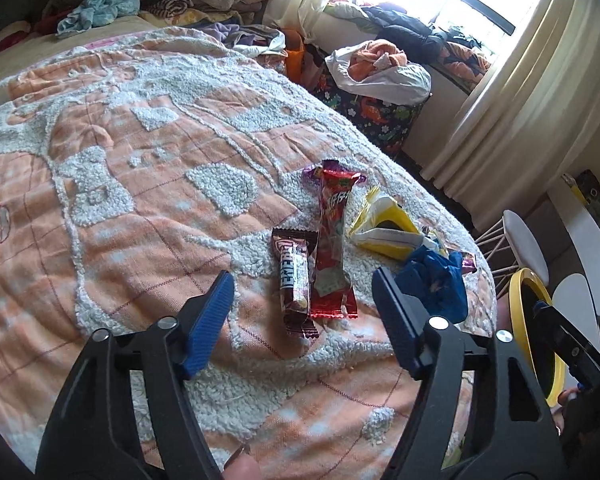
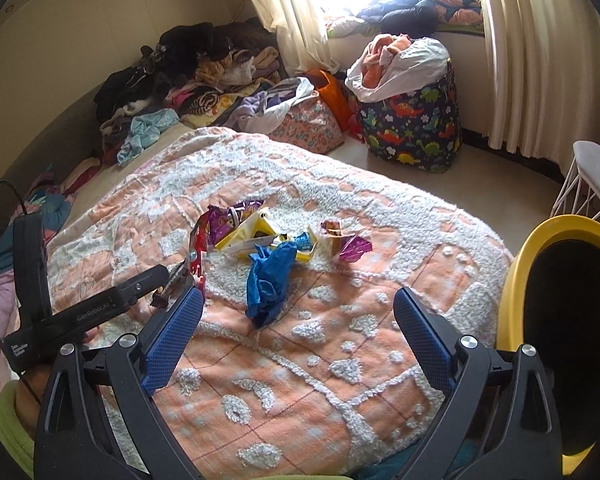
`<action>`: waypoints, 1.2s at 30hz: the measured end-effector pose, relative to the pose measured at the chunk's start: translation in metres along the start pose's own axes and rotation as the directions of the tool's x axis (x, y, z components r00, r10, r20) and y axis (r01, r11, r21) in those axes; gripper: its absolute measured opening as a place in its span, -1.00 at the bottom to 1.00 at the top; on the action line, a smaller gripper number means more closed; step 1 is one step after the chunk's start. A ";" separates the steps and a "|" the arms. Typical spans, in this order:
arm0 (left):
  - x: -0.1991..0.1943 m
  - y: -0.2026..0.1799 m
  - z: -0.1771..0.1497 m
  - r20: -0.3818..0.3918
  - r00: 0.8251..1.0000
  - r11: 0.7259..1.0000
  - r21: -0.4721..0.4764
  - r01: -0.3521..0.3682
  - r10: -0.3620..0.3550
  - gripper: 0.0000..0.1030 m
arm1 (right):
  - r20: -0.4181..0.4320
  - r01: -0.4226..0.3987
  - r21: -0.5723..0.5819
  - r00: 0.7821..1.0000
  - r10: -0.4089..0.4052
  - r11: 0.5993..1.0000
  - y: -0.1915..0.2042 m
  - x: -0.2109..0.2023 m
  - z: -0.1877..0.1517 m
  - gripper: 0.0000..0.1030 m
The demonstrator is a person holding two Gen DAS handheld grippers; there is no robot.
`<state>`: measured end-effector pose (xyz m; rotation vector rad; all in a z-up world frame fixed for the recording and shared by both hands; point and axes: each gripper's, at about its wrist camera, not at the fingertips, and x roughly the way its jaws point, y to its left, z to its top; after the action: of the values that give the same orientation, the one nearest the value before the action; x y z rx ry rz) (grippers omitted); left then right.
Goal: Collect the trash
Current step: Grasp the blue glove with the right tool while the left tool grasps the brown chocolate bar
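Observation:
Trash lies on the orange-and-white bedspread: a brown bar wrapper, a long red wrapper, a yellow-and-white packet, a crumpled blue glove and a small purple wrapper. My left gripper is open and empty, its jaws on either side of the brown and red wrappers, just short of them. My right gripper is open and empty, a little short of the blue glove. The yellow packet lies behind the glove. A yellow-rimmed bin stands at the bed's right edge.
Piled clothes cover the bed's far end. A dinosaur-print hamper with a white bag and an orange bag stand on the floor by the curtained window. A white wire stool stands beyond the bin. The bin shows beside the left gripper too.

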<state>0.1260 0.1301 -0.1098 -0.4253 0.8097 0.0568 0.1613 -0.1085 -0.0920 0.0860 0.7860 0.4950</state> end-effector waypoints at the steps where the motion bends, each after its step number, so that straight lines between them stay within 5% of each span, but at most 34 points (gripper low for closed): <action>1: 0.003 0.001 -0.001 -0.012 1.000 1.000 -0.003 0.003 -0.004 0.01 | -0.008 -0.007 -0.002 1.000 0.007 1.000 0.001 0.004 0.000 0.81; 15: 0.023 0.015 -0.012 -0.064 0.998 1.000 -0.017 -0.014 0.013 -0.67 | -0.129 -0.059 0.035 0.990 0.063 0.998 0.015 0.064 0.001 0.67; 18: 0.028 0.021 -0.014 -0.075 0.997 1.000 -0.021 -0.015 0.014 -0.74 | -0.149 -0.068 0.030 0.986 0.072 0.997 0.020 0.077 0.003 0.44; 23: 0.029 0.019 -0.016 -0.071 0.997 1.000 -0.002 -0.022 0.022 -0.74 | -0.187 -0.070 0.020 0.980 0.073 0.997 0.022 0.087 -0.003 -0.54; 36: 0.018 0.019 -0.011 -0.051 0.999 1.000 -0.017 -0.003 0.002 -0.75 | -0.124 -0.130 0.044 0.983 0.134 0.991 0.012 0.045 -0.012 -0.66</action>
<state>0.1272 0.1417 -0.1360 -0.4435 0.8608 0.0559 0.1755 -0.0789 -0.1272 0.1417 0.9178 0.6168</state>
